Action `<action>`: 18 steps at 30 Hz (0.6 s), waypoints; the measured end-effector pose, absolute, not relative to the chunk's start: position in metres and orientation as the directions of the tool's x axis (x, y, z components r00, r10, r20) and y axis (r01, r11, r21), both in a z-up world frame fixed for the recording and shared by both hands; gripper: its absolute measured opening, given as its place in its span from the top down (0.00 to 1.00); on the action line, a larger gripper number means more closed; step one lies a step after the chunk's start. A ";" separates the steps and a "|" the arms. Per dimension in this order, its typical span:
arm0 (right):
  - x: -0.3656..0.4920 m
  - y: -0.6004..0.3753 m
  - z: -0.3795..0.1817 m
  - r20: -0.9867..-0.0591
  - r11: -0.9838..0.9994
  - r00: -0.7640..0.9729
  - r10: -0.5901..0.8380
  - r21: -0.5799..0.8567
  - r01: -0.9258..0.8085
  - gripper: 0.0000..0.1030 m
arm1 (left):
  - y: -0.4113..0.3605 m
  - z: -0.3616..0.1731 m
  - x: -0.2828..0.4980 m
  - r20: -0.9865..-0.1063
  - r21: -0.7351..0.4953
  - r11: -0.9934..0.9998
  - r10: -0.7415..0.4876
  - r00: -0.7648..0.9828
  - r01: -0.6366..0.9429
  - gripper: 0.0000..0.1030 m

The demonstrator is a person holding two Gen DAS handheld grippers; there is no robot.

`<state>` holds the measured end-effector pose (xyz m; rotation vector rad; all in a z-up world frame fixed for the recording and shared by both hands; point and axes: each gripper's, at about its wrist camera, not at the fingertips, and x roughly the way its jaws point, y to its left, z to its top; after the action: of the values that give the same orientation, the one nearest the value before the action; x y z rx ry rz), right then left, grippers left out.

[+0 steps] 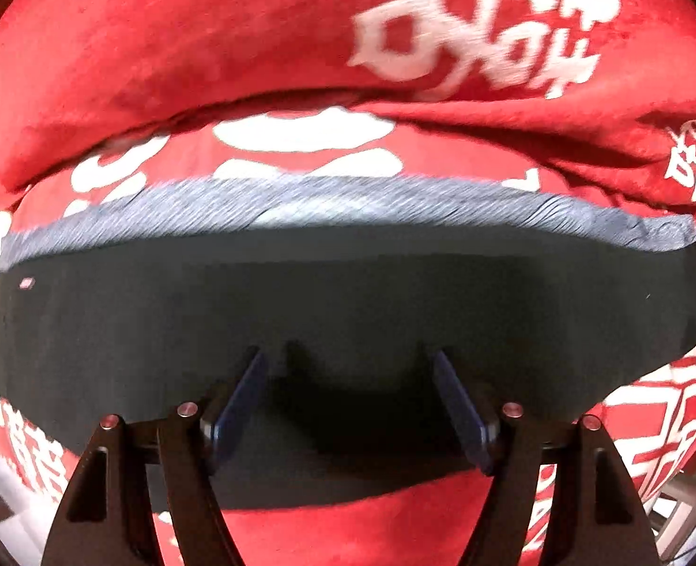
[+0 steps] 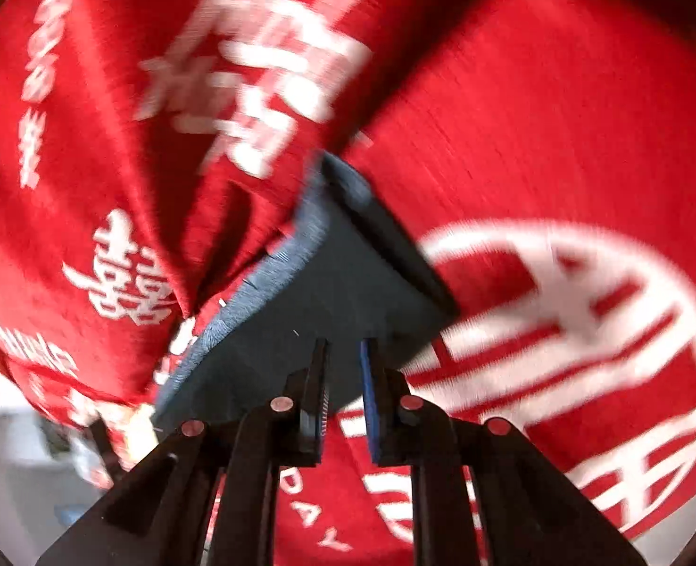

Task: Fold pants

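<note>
Dark navy pants [image 1: 348, 292] with a grey-blue ribbed waistband [image 1: 348, 203] lie flat on a red bedspread. My left gripper [image 1: 347, 356] points straight down over the middle of them, open, with nothing between its fingers. In the right wrist view the pants [image 2: 329, 283] lie as a folded stack, with the waistband [image 2: 263, 278] along their left edge. My right gripper [image 2: 343, 344] hovers at their near edge. Its jaws stand a narrow gap apart, and no cloth is pinched between the blue pads. This view is blurred.
The red bedspread [image 1: 159, 47] with white characters and a large white round emblem [image 2: 584, 330] covers the whole surface. A thick fold of it [image 1: 489, 122] rises just behind the waistband. A pale floor [image 2: 13, 453] shows past the bed's edge at lower left.
</note>
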<state>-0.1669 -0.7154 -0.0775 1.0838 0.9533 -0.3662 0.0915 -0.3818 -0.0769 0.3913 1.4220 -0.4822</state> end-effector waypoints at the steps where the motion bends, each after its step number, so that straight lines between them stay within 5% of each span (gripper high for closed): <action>1: -0.155 -0.718 -0.074 -0.819 0.508 0.551 0.161 0.548 0.665 0.84 | -0.393 -0.080 0.094 -0.993 -0.030 0.842 -0.087 0.080 0.539 0.28; 6: -0.097 -0.732 -0.122 -0.895 0.596 0.394 0.207 0.435 0.675 0.84 | -0.409 -0.104 0.094 -0.997 0.009 0.832 -0.034 0.066 0.555 0.27; 8: -0.105 -0.744 -0.135 -0.894 0.521 0.391 0.218 0.445 0.728 0.94 | -0.392 -0.102 0.099 -0.997 0.028 0.839 -0.016 0.076 0.544 0.27; 11: -0.131 -0.749 -0.119 -0.884 0.428 0.440 0.162 0.464 0.776 0.88 | -0.353 -0.092 0.110 -0.995 0.090 0.863 0.056 0.084 0.498 0.27; 18: -0.110 -0.642 -0.115 -0.596 0.305 0.552 0.582 0.790 0.532 0.76 | -0.250 -0.048 0.147 -0.983 0.165 0.916 0.122 0.138 0.366 0.27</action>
<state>-0.1103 -0.6423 -0.1152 1.3359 1.0719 0.0438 0.1466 -0.2505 -0.0483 0.4124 1.4335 -0.1839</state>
